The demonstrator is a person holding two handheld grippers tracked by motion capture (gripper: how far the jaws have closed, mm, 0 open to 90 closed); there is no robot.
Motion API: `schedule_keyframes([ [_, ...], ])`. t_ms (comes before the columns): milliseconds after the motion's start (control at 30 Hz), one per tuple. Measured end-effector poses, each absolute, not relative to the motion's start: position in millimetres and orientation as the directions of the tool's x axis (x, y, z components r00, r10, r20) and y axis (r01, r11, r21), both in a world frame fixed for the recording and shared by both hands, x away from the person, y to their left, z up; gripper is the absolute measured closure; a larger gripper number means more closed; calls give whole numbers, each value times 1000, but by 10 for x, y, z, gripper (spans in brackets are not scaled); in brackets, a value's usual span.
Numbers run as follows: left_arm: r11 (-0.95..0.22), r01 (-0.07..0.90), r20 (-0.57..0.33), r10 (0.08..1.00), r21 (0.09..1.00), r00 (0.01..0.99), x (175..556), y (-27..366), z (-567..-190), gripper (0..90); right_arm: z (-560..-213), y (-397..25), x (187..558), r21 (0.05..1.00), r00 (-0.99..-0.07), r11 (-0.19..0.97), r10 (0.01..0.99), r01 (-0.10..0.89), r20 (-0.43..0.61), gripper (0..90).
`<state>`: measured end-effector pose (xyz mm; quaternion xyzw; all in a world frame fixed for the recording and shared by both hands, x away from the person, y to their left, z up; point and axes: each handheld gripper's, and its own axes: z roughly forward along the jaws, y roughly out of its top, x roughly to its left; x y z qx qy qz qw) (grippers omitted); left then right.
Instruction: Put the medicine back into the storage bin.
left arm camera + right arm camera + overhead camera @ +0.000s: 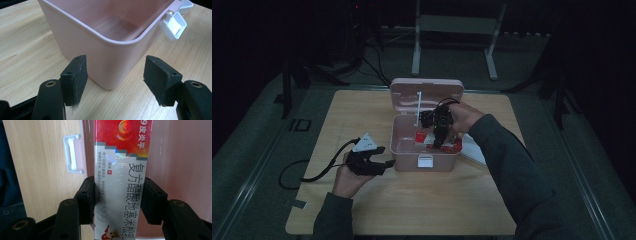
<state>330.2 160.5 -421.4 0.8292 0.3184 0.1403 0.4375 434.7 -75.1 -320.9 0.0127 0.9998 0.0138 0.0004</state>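
A pink plastic box [407,150] stands mid-table with its lid [427,92] swung up at the back and a white latch [425,161] on its front. My right gripper [438,142] reaches down into the box, shut on a red and white medicine carton [120,170] printed with Chinese text; both jaws press its long sides. The carton [424,140] lies low inside the box. My left gripper [387,162] is open beside the box's front left corner [112,75], its jaws standing either side of that corner without touching it. The white latch [173,25] shows to the right.
A white tray [474,147] lies on the wooden table [362,110] right of the box, partly under the person's sleeve [507,165]. A black cable [312,175] trails off the left gripper over the table's left edge. A metal stand [452,30] is on the floor behind.
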Motion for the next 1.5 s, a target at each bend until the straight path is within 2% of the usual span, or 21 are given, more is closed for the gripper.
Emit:
schedule_keyframes([
  [300,-411,406,-49,652,816,757,3303,1607,-4222,355,-3201,-622,4300,41,-1000,999,-10,-10,-1,511],
  [467,-411,408,-48,654,815,755,3305,1620,-4224,355,-3298,-599,4292,-7,-1000,1000,-19,-19,-9,510],
  [767,-411,409,-49,654,814,755,3308,1616,-4232,355,-3339,-568,4254,-8,-999,999,-47,-47,5,509],
  [1500,-414,410,-48,654,813,755,3311,1611,-4237,355,-3349,-555,4261,-7,-999,999,-43,-43,17,502],
])
